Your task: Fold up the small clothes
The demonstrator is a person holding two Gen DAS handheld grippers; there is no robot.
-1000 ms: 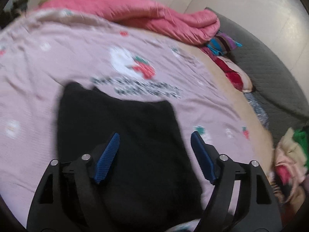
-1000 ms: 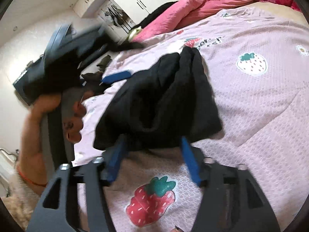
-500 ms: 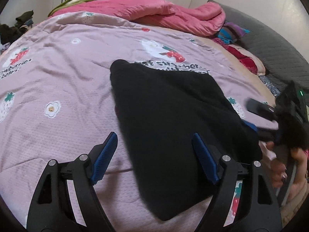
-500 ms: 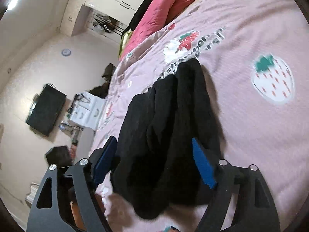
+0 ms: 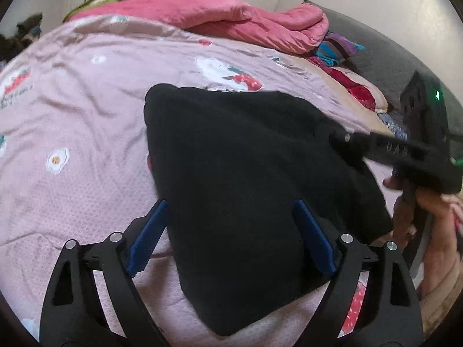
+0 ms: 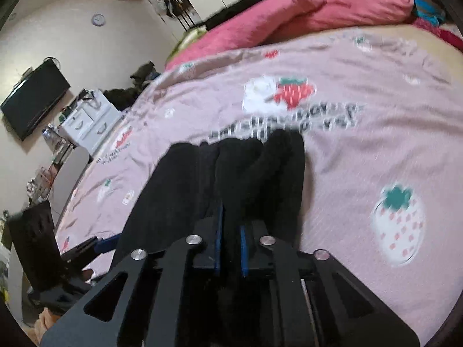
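A black garment [image 5: 246, 179] lies on the pink strawberry-print bedspread [image 5: 81, 110]. My left gripper [image 5: 231, 240] is open, its blue pads either side of the garment's near part, just above it. My right gripper [image 6: 230, 237] is shut on a bunched fold of the black garment [image 6: 231, 173]; in the left wrist view it [image 5: 341, 138] reaches in from the right, pinching the garment's right edge. The left gripper also shows at the lower left of the right wrist view [image 6: 95, 245].
A pink quilt [image 5: 231, 20] is piled at the far side of the bed. Coloured clothes [image 5: 341, 49] lie at the far right by a grey headboard [image 5: 390, 57]. A white drawer unit [image 6: 86, 118] and a wall TV [image 6: 34, 98] stand beyond the bed's left side.
My right gripper has closed on the garment's edge; it was open half a second ago. The left gripper stays open over the garment and has moved slightly nearer.
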